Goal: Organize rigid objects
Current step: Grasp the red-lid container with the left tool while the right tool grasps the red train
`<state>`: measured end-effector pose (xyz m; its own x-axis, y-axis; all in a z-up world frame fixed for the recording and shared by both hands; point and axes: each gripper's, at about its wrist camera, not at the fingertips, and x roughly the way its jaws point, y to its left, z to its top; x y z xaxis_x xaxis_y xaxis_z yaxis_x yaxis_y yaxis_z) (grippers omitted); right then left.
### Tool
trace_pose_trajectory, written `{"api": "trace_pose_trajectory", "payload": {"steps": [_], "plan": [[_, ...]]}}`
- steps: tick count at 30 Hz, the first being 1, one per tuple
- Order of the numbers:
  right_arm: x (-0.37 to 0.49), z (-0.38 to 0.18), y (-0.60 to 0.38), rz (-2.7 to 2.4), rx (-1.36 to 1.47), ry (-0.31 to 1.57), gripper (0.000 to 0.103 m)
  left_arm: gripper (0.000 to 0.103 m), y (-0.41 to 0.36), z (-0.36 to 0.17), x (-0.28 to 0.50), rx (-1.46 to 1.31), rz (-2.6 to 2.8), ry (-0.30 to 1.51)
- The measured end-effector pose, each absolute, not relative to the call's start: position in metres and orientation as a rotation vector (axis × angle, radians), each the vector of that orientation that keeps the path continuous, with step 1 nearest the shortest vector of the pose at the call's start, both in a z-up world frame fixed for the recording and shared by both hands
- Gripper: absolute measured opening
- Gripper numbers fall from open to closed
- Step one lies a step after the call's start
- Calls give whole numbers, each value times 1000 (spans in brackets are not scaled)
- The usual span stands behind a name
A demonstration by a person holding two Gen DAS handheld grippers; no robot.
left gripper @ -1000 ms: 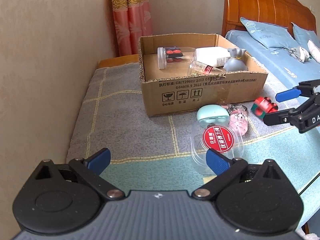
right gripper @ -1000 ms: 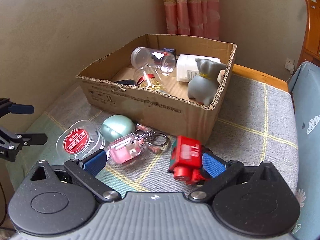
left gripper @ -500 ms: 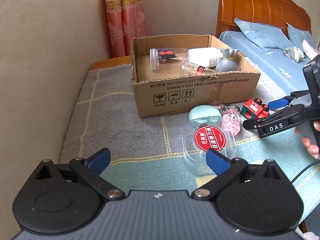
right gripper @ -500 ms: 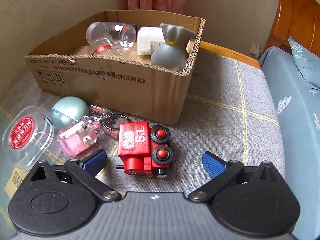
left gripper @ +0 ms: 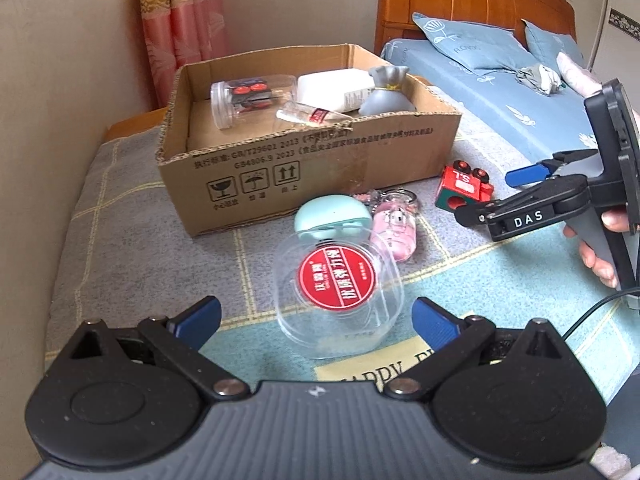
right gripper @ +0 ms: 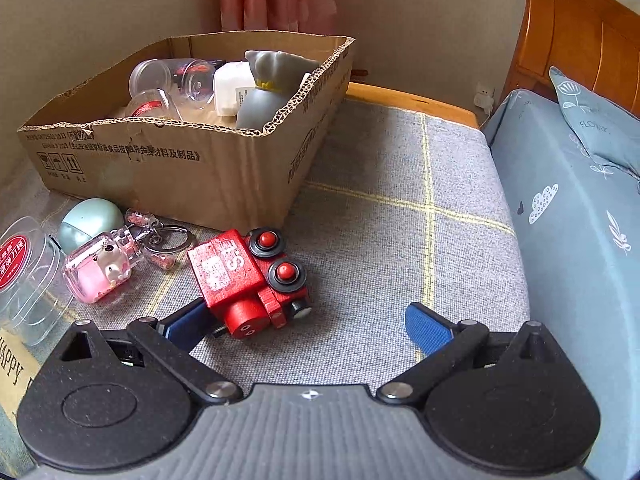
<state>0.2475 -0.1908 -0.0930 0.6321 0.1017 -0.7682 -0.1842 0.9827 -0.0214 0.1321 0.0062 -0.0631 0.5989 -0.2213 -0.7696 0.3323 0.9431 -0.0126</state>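
Left wrist view: the left hand-held gripper (left gripper: pixel 316 316) is hovering with fingers spread, holding nothing, over the clear round case (left gripper: pixel 340 292) lying in front of the cardboard box (left gripper: pixel 304 168); the mint case (left gripper: pixel 332 216) and pink keychain (left gripper: pixel 396 224) are lying between that case and the box; the right hand-held gripper (left gripper: pixel 496 196) is reaching toward the red toy train (left gripper: pixel 464 188) near the box's front right corner.

Right wrist view: the right hand-held gripper (right gripper: pixel 308 324) is standing spread and empty; the red toy train (right gripper: pixel 248 280) is lying on its side just in front of the box (right gripper: pixel 168 168), off toward the left finger; centring the fingers across the train's body before closing, then lifting it clear of the rim, seems wisest.
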Motion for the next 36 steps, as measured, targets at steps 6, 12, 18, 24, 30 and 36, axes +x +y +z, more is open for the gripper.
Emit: {"api": "trace_pose_trajectory", "payload": {"steps": [6, 12, 18, 24, 30, 36], "plan": [[248, -93, -191, 163, -100, 872, 103, 101, -11, -78, 147, 165, -344, 899], [247, -93, -191, 165, -101, 864, 103, 101, -20, -94, 160, 184, -322, 934], [246, -93, -192, 172, -103, 856, 103, 103, 2, -98, 162, 144, -284, 940], [244, -94, -193, 192, -112, 847, 103, 103, 28, -99, 163, 126, -256, 935], [246, -92, -191, 218, -124, 856, 103, 102, 24, -99, 164, 142, -274, 909], [251, -93, -183, 277, -155, 851, 103, 98, 20, -97, 166, 121, -284, 909]]}}
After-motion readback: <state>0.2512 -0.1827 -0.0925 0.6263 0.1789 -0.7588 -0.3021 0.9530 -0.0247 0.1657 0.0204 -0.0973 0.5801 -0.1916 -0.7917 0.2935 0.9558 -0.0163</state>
